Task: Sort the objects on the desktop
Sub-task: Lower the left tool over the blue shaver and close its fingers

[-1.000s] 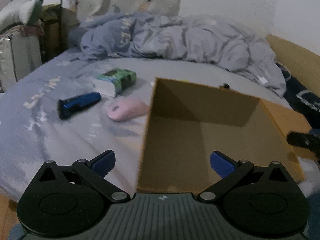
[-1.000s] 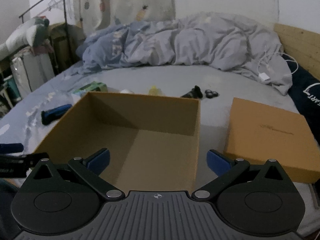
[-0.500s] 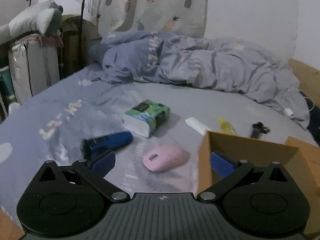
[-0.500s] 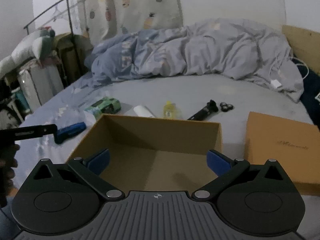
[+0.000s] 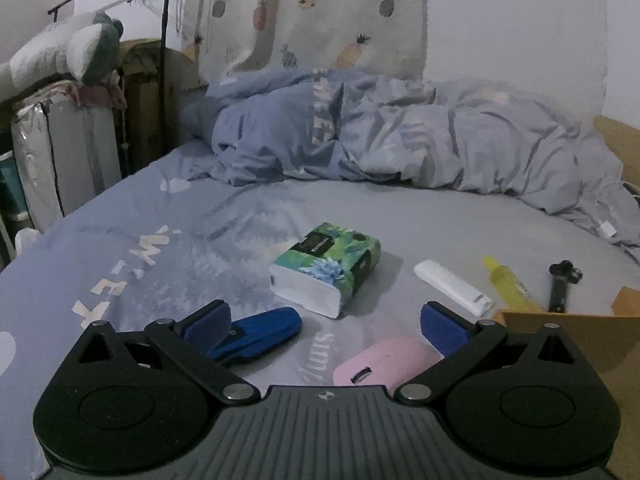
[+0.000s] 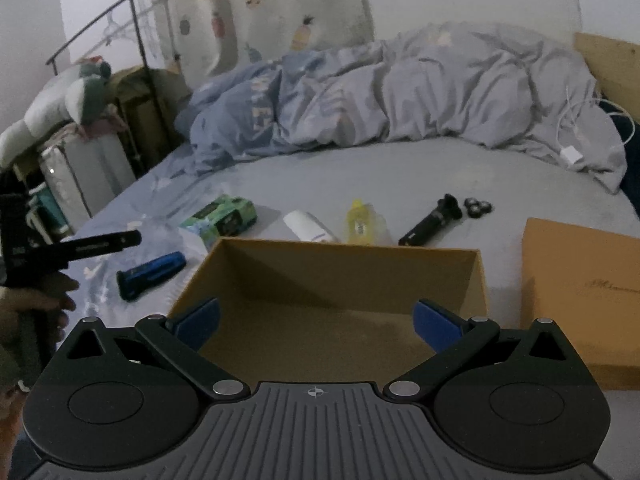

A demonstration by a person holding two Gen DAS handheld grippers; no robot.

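The open cardboard box [image 6: 332, 304] sits at 6 o'clock on the bed [image 6: 400, 176], mouth up, apparently to receive the items scattered behind it. The right gripper [image 6: 316, 322] hovers over it, jaws released and empty. The left gripper [image 5: 326, 320], jaws likewise released, faces the tissue pack [image 5: 326, 266] at 12 o'clock, blue case [image 5: 256, 334] at 9 and pink mouse [image 5: 384, 362] at 5, likely choosing a pick.

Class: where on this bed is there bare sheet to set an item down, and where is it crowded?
Bare sheet lies between the duvet and the item row. Crowded: tissue pack, white tube, yellow bottle and shaver line the open box.

A home bedroom: bed [image 5: 168, 248] with rumpled duvet [image 5: 400, 136], pineapple-print curtain [image 5: 312, 12], clothes rail [image 6: 116, 16].
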